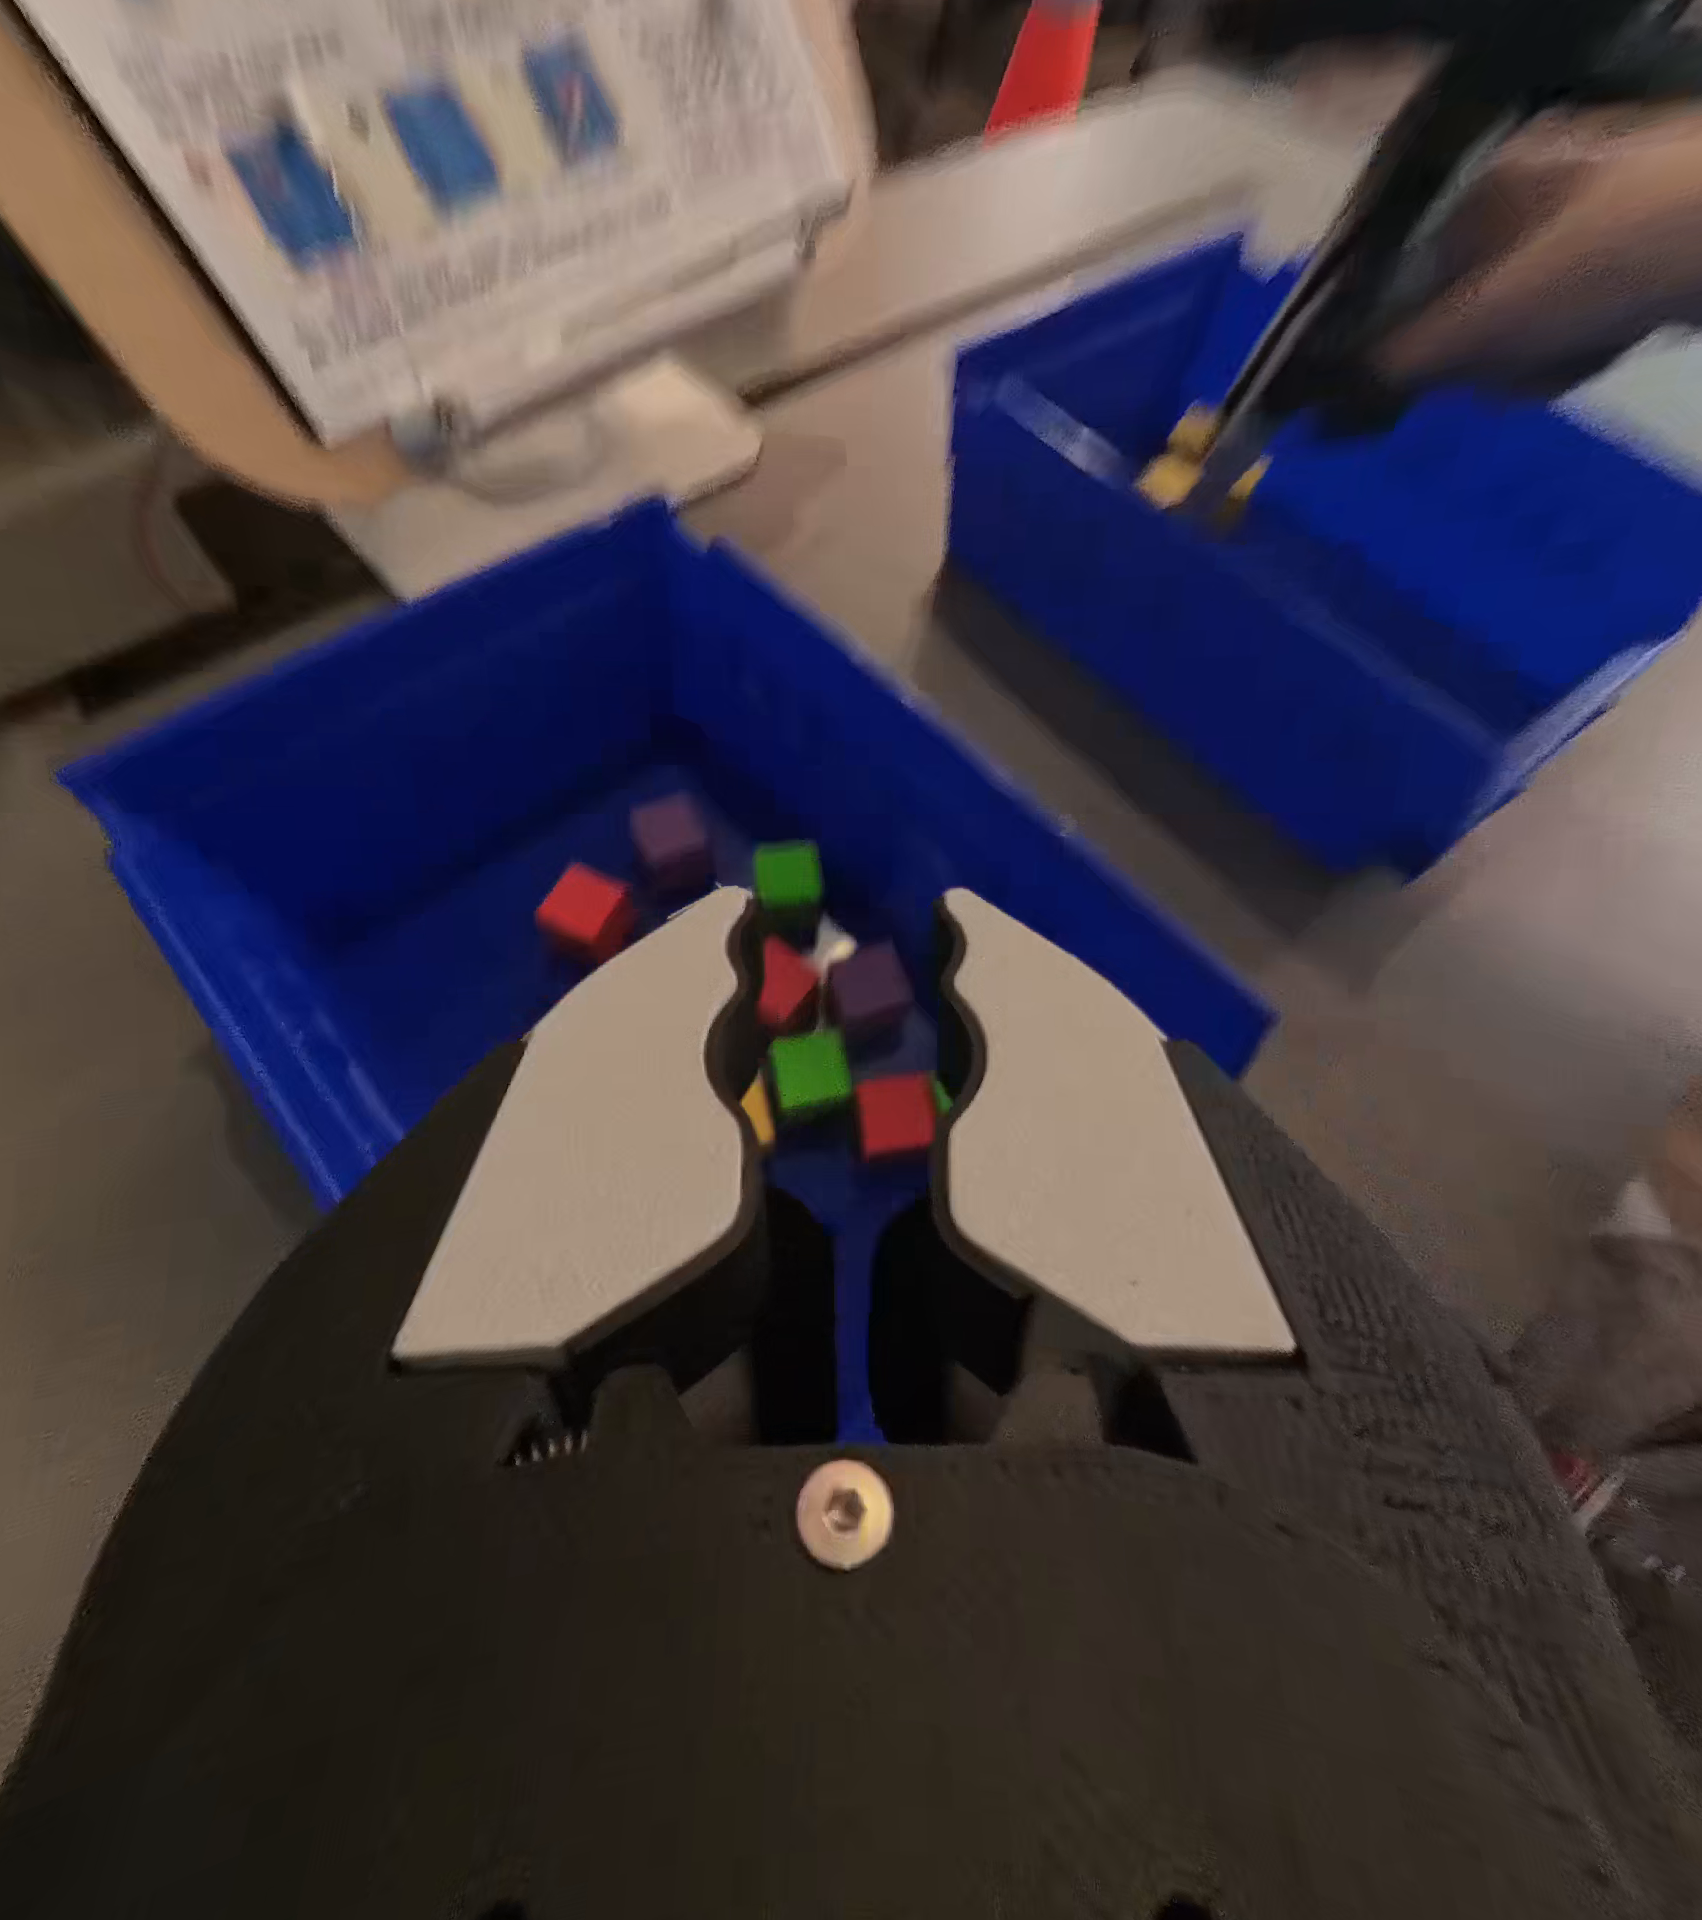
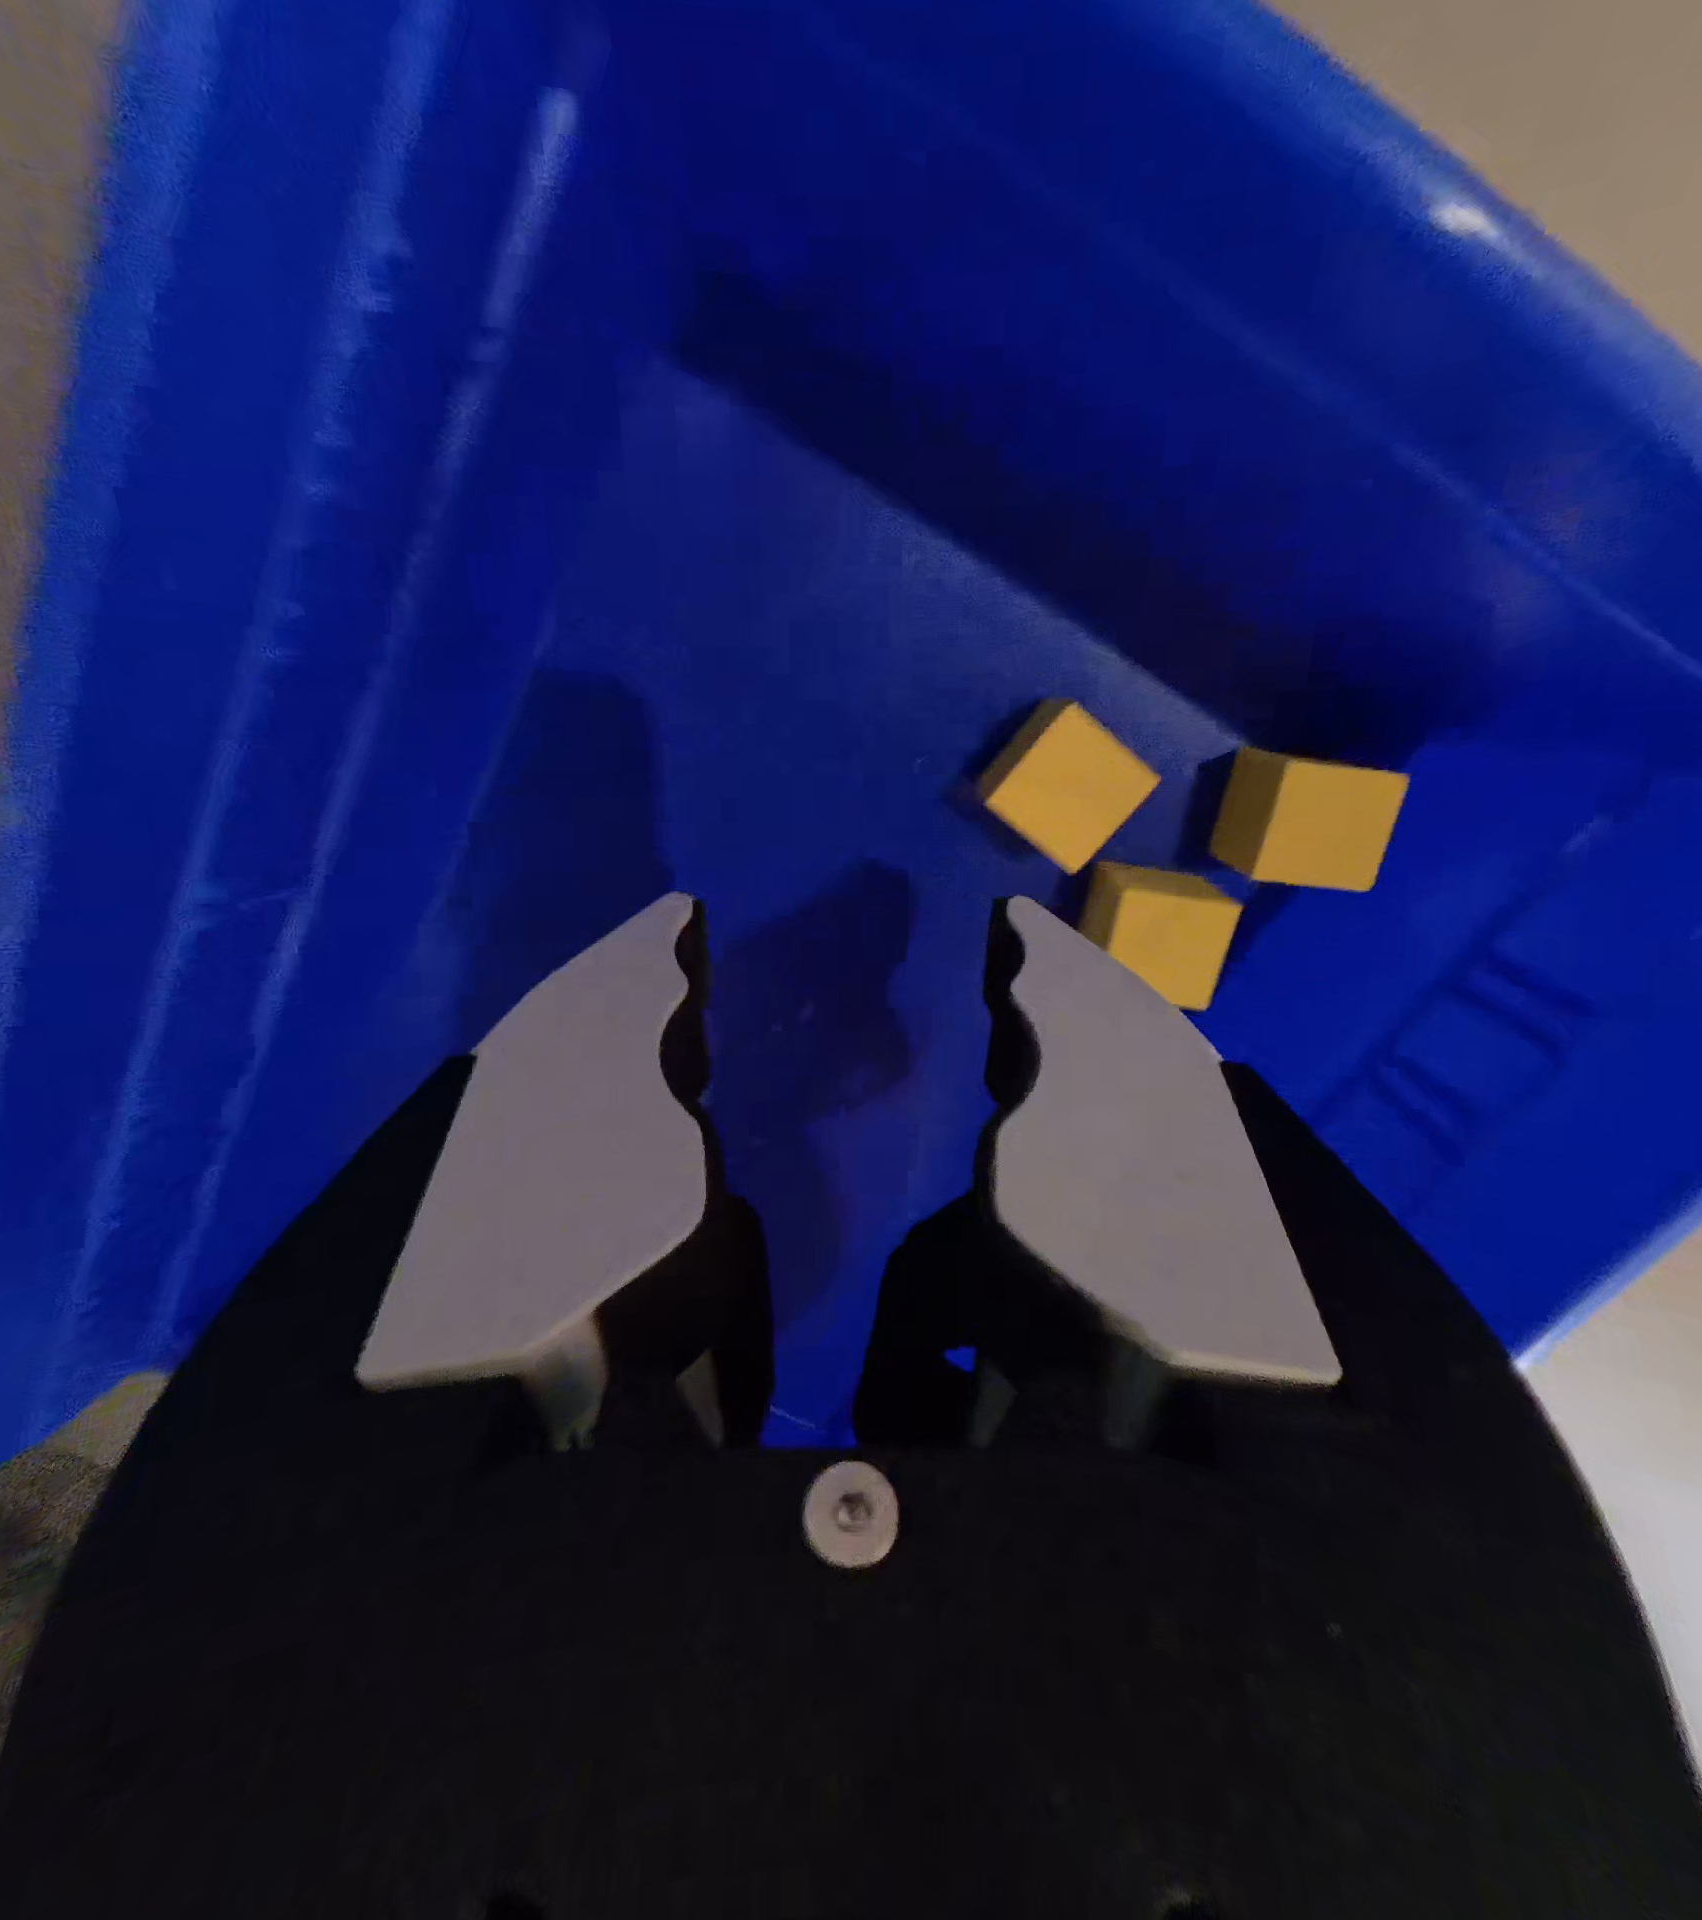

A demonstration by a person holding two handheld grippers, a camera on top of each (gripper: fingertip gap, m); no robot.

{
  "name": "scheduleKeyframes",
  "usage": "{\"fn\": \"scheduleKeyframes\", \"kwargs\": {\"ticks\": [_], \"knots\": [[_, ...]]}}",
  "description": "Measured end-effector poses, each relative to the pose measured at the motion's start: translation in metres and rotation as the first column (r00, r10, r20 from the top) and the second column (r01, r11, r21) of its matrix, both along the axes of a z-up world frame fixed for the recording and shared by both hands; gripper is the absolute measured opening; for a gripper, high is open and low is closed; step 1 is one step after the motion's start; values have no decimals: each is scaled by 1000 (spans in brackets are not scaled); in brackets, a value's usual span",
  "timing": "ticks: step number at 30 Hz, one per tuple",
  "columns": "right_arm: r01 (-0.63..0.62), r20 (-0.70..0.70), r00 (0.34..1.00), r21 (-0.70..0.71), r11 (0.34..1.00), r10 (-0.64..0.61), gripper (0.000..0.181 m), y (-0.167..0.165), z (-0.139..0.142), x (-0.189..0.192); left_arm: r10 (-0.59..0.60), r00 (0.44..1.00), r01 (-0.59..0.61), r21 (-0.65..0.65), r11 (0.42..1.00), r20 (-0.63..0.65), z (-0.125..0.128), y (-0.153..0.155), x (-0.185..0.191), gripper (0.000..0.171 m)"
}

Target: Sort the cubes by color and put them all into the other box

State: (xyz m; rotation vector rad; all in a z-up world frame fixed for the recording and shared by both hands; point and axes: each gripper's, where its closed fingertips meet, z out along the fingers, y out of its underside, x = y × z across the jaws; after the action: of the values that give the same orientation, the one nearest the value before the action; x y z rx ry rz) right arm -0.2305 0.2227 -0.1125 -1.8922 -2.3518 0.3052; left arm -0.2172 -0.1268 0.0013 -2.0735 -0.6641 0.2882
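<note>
Near bin [image 1: 390,831]: blue, open-topped, resting on the bench [image 1: 47,1143]. Contents counted in the left wrist view: three red cubes [image 1: 585,912], two green cubes [image 1: 787,875], two purple cubes [image 1: 670,836], and a sliver of one yellow piece [image 1: 756,1112] at the edge of the left tool's finger; further pieces may be hidden behind the fingers. A small white scrap lies among the cubes near the middle.

Left tool [image 1: 845,914]: released, fingers parted with a moderate gap, holding nothing. It hangs above the near bin, tips pointing down into it. A red, a green and a purple cube show through the gap between the fingers; contact with any of them cannot be confirmed.

Far bin [image 2: 307,623]: blue, same type, standing apart from the near bin on the same bench. Contents counted in the right wrist view: three yellow cubes [image 2: 1070,784], grouped close together on the bin floor, none stacked.

Right tool [image 2: 845,909]: released, fingers parted, nothing between them. It is inside the far bin, over the bare floor. The three yellow cubes lie just beside and beyond its right fingertip; the nearest is partly hidden behind that finger.

Surroundings: a white printed board [image 1: 473,187] leans behind the bins, and an orange cone [image 1: 1044,62] stands farther back. The left wrist view is motion-blurred.
</note>
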Motion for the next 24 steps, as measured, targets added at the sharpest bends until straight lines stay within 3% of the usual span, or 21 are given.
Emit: {"fn": "scheduleKeyframes", "kwargs": {"ticks": [3, 6, 8, 11, 12, 16, 24], "knots": [[-60, -86, 995, -29, 998, 57, 49, -21, 20, 16, 7, 985, 23, -169, 985, 175, -41, 9, -14, 35], [-130, -162, 979, -36, 991, 123, 47, -40, 36, 34, -65, 959, 153, -314, 937, 274, -72, 19, -13, 33], [-184, -197, 964, -7, 983, 179, 47, -46, 43, 48, -158, 956, 268, -516, 814, 248, -94, 7, -13, 29], [-233, -226, 946, 25, 972, 233, 46, -50, 47, 64, -369, 905, 393, -748, 535, 211, -119, -19, -18, 34], [-240, -230, 943, 29, 970, 240, 46, -50, 47, 68, -415, 884, 409, -784, 467, 214, -123, -24, -20, 36], [-260, -238, 936, 26, 965, 259, 46, -52, 41, 76, -555, 788, 513, -782, 353, 266, -132, -26, -17, 36], [-276, -232, 932, 37, 961, 277, 46, -55, 38, 88, -626, 704, 551, -814, 182, 336, -149, -27, -22, 37]]}}
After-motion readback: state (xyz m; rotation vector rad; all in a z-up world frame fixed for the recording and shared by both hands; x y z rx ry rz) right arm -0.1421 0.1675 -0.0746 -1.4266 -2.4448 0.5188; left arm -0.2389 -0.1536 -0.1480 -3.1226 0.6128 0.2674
